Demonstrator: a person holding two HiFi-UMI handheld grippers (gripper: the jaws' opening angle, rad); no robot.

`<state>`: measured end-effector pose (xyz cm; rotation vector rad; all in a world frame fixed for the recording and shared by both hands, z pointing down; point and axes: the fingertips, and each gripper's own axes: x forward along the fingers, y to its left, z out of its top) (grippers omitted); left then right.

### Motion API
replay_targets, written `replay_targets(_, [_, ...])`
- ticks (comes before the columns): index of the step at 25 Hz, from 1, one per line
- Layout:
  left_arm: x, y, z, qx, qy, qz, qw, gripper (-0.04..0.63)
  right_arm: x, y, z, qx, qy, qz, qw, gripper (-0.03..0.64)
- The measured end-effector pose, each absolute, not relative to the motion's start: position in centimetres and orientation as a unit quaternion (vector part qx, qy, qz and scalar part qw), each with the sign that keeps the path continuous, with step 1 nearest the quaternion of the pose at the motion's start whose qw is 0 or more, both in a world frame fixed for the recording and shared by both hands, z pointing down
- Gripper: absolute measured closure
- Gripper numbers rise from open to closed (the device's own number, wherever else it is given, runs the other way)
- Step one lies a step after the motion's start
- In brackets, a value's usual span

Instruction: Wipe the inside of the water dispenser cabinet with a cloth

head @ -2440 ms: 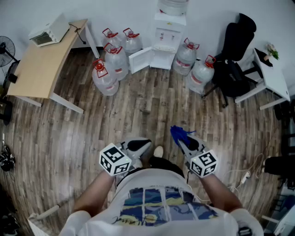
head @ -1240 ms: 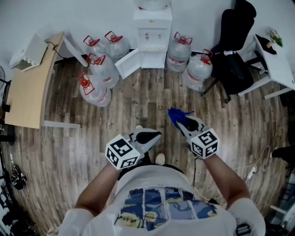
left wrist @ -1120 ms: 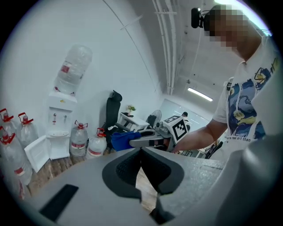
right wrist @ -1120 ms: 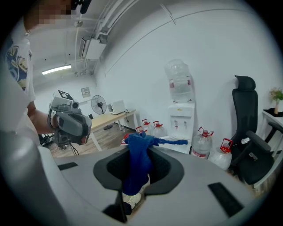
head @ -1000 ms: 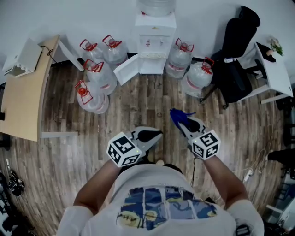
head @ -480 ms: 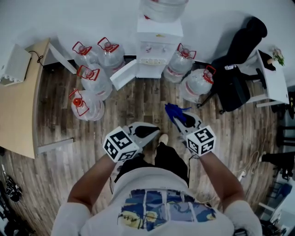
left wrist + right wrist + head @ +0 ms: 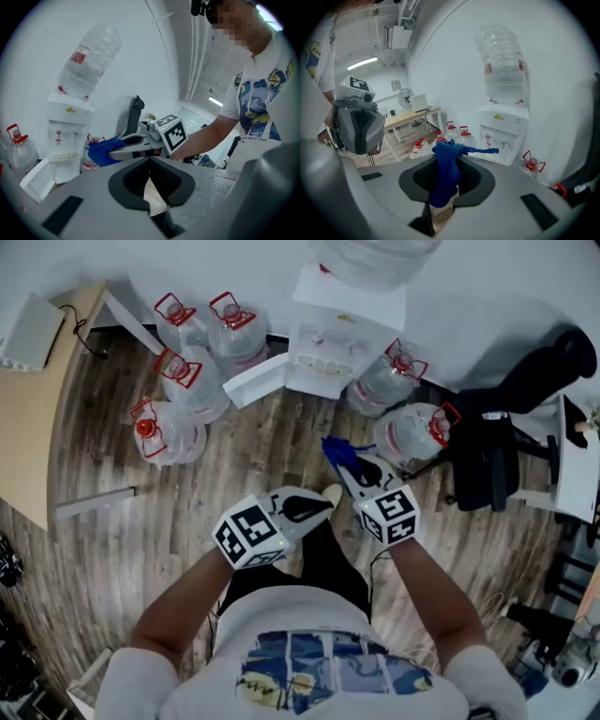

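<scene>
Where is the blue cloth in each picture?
Head view: blue cloth at centre, at the right gripper tips, below the water dispenser.
Left gripper view: blue cloth left of centre, right of the water dispenser.
Right gripper view: blue cloth hangs between the jaws, bottom centre; water dispenser at right.
Shared landmark: the white water dispenser.

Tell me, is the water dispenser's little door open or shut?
Open. The cabinet door sticks out sideways from the base of the water dispenser, not flat against its front.

No text legible; logo (image 7: 500,117) on water dispenser (image 7: 504,136) is blurred.
</scene>
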<state>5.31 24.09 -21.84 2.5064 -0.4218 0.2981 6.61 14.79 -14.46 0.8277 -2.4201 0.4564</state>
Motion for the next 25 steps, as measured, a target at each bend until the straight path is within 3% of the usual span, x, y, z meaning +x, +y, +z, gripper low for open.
replay_targets(11, [11.9, 12.7, -15.7, 0.918, -0.232, 0.072, 0.314, 0.592, 10.1, 2.9, -3.9, 0.241, -0.908, 0.167, 0.298, 0.546])
replay_targets(25, [11.5, 7.8, 1.7, 0.926, -0.196, 0.078, 0.312, 0.593, 5.8, -4.9, 16.1, 0.265, -0.901, 0.154, 0.306, 0.546])
